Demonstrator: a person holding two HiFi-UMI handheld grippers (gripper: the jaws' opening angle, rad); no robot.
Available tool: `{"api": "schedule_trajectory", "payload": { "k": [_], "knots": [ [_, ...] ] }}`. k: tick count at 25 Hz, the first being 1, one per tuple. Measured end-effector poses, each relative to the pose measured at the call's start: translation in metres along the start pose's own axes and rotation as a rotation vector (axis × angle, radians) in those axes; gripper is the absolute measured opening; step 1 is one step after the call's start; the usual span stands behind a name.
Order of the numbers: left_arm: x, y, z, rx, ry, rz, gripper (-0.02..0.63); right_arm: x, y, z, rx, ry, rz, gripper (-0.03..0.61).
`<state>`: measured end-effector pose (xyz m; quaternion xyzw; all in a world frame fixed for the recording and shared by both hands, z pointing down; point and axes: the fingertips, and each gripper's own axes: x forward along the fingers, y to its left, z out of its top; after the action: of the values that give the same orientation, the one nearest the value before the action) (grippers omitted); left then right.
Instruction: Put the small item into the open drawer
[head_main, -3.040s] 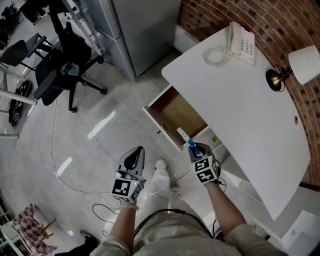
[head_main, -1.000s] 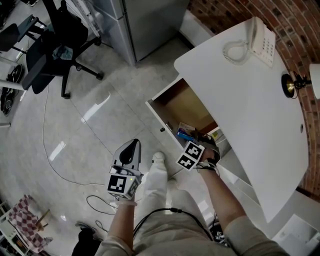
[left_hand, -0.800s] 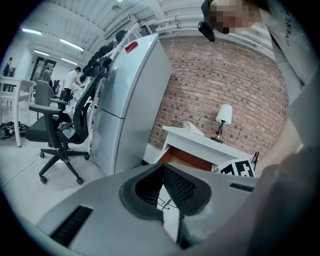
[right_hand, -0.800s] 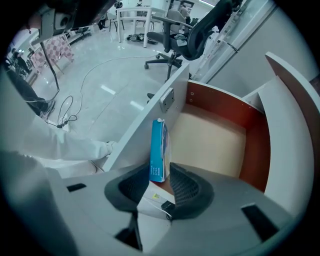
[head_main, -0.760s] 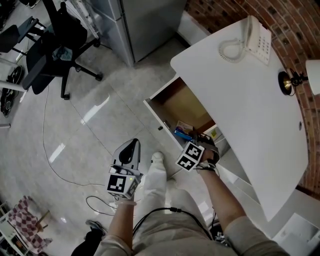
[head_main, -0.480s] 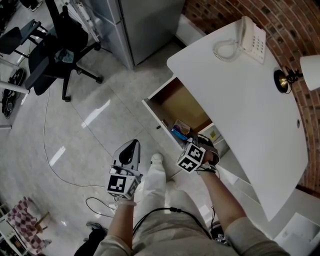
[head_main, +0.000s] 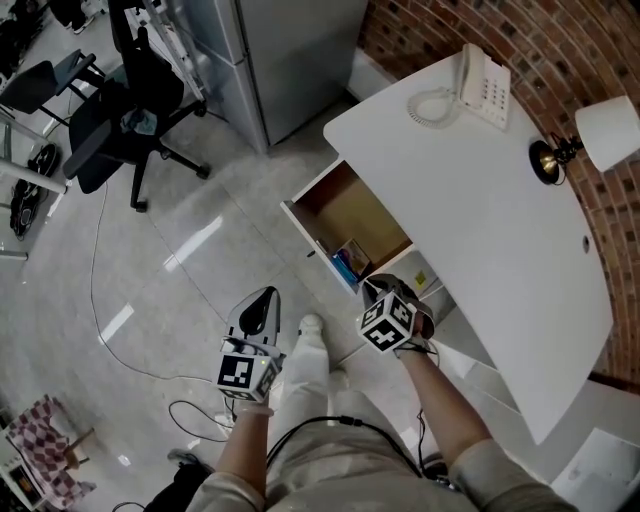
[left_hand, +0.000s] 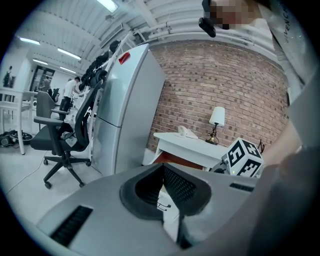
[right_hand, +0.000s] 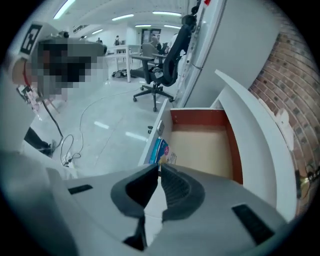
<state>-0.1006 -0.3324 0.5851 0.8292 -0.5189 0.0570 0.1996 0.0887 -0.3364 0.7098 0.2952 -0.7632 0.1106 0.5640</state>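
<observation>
The open drawer (head_main: 322, 197) juts out from under the white desk (head_main: 480, 200). The small item, a blue and white pack (head_main: 350, 262), lies in the drawer's near corner; the right gripper view shows the pack (right_hand: 161, 149) against the front wall. My right gripper (head_main: 378, 292) hangs just above and short of it, pointing steeply down. Its jaws have just been closing and now stand shut with nothing between them (right_hand: 159, 167). My left gripper (head_main: 260, 305) is over the floor left of the drawer, shut and empty (left_hand: 163, 167).
A telephone (head_main: 483, 85) and a lamp (head_main: 590, 135) stand on the desk by the brick wall. A grey cabinet (head_main: 270, 50) rises behind the drawer. An office chair (head_main: 130, 110) stands at far left, and a cable (head_main: 110, 320) trails over the floor.
The right gripper has risen out of the drawer and drawn back, its jaws closing; the pack stays in the drawer. The left gripper has lifted a little.
</observation>
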Motion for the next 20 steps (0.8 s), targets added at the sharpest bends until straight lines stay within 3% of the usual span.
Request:
{"api": "schedule_trajectory", "payload": {
  "k": [3, 9, 15, 20],
  "knots": [
    [-0.009, -0.005, 0.006, 0.011, -0.018, 0.012, 0.005, -0.023, -0.001, 0.010, 0.085, -0.088, 0.007, 0.006],
    [-0.032, -0.020, 0.017, 0.042, -0.042, 0.025, 0.005, -0.074, 0.001, 0.027, 0.156, -0.274, 0.011, 0.005],
    [-0.060, -0.043, 0.030, 0.069, -0.074, 0.042, 0.005, -0.134, 0.013, 0.032, 0.197, -0.488, 0.042, 0.005],
    [-0.085, -0.060, 0.042, 0.085, -0.112, 0.063, 0.005, -0.174, 0.016, 0.022, 0.214, -0.589, 0.020, 0.005]
  ]
}}
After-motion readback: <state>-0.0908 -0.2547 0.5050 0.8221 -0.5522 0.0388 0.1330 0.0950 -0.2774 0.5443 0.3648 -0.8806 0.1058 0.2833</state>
